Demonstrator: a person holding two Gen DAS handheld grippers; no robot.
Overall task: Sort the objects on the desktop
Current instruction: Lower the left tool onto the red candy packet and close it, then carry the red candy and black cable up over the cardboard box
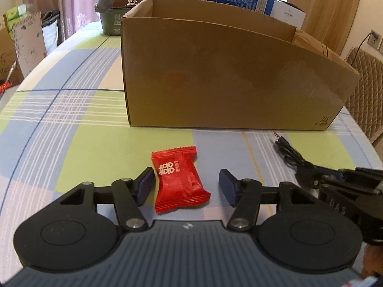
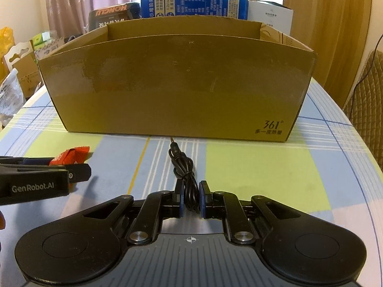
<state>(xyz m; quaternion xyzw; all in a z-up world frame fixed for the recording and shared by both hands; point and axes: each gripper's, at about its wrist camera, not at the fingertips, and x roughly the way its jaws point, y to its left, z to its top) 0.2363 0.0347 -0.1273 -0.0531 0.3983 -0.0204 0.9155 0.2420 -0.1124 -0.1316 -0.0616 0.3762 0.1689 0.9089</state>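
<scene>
A red candy packet [image 1: 179, 179] lies flat on the checked tablecloth, between the spread fingers of my left gripper [image 1: 186, 184], which is open; the left pad almost touches it. A coiled black audio cable [image 2: 185, 179] with a jack plug lies in front of the box. My right gripper [image 2: 191, 199] is shut on the cable's near loops. In the left wrist view the cable [image 1: 287, 151] runs into the right gripper [image 1: 311, 179] at the right edge. The open brown cardboard box [image 2: 177, 83] stands just beyond both; its inside is hidden.
Behind the cardboard box [image 1: 227, 76] stand a dark food tub [image 1: 126, 2], stacked blue cartons [image 2: 194, 4] and a white box [image 2: 270, 15]. More cartons and bags sit past the table's left edge [image 2: 19, 71]. A padded chair [image 1: 366, 91] is at the right.
</scene>
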